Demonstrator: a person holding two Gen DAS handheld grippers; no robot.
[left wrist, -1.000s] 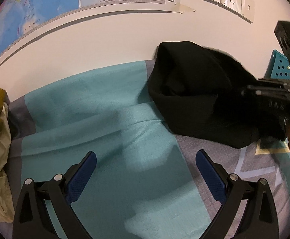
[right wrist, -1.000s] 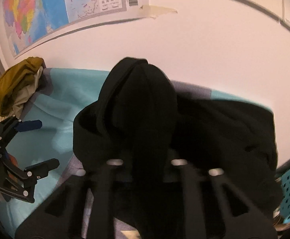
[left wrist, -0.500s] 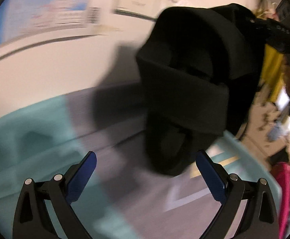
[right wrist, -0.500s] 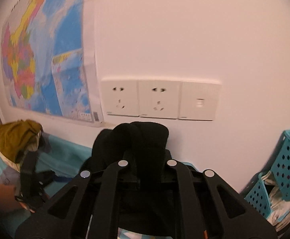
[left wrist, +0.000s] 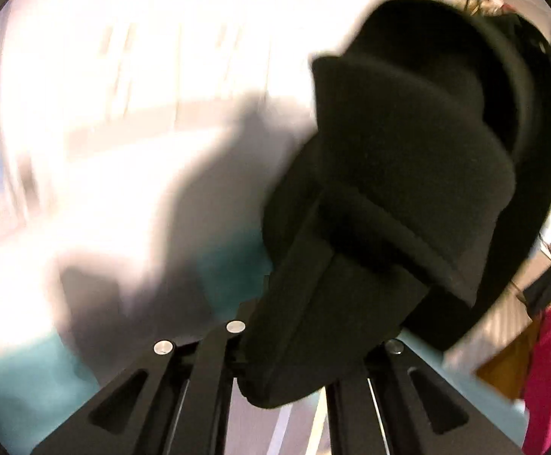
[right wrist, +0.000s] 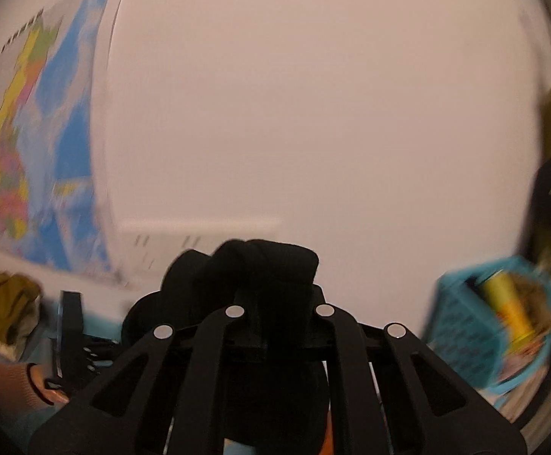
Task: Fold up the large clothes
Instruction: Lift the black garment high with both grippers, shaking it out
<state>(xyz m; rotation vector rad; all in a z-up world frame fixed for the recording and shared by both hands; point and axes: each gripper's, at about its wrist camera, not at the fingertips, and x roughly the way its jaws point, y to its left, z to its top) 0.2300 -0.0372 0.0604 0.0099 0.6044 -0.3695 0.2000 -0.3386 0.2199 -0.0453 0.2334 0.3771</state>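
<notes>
— Now that the left gripper (left wrist: pixel 287 345) has snapped shut, what's different?
— A second ago its jaws stood wide apart over the teal bedspread (left wrist: pixel 18 375), holding nothing. Now they're clamped together on a fold of the black garment (left wrist: pixel 389 197), so both tools have hold of it.
— And the right one?
— The right gripper (right wrist: pixel 275 322) is closed on another bunch of the same cloth, which humps up just past its fingers. It was low over the bed before; now it faces the bare wall, with the map (right wrist: pixel 29 144) off to the left.
— So the garment's off the bed?
— Mostly, I'd say. It hangs in the air between the two grippers, rising up and right from the left one. My guess is they'll spread it out next, then lay it flat for folding.
— Anything nearby?
— An olive pile of clothes (right wrist: pixel 2 311) far left, a blue basket (right wrist: pixel 465 326) right.
</notes>
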